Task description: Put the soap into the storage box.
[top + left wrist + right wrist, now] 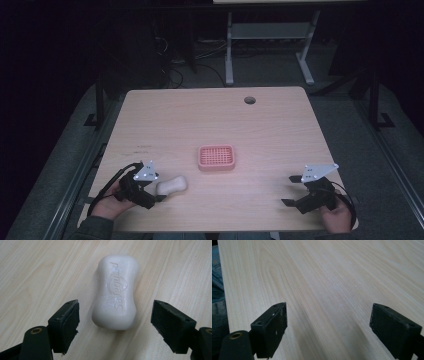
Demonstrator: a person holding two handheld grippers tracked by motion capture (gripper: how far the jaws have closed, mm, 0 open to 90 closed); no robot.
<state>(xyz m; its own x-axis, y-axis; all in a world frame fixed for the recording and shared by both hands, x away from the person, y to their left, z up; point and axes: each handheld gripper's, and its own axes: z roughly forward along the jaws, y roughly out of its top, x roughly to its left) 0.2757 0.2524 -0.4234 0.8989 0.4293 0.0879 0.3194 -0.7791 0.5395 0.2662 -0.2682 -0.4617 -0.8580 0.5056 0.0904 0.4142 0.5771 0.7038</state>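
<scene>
White soap bar (115,291) lying flat on the wooden table (200,115), lower left of the high view, near end between the spread jaws of the left gripper (115,323), untouched, pink soap dish (216,158) at centre, right gripper (328,327) lower right, jaws apart, over bare wood.

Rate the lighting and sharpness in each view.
High view: dim, the room beyond the table nearly black, the soap small and soft. Left gripper view: bright and even, the soap's embossed lettering sharp, faint shadow beside it. Right gripper view: the wood grain clear nearby, the jaws throwing soft shadows.
</scene>
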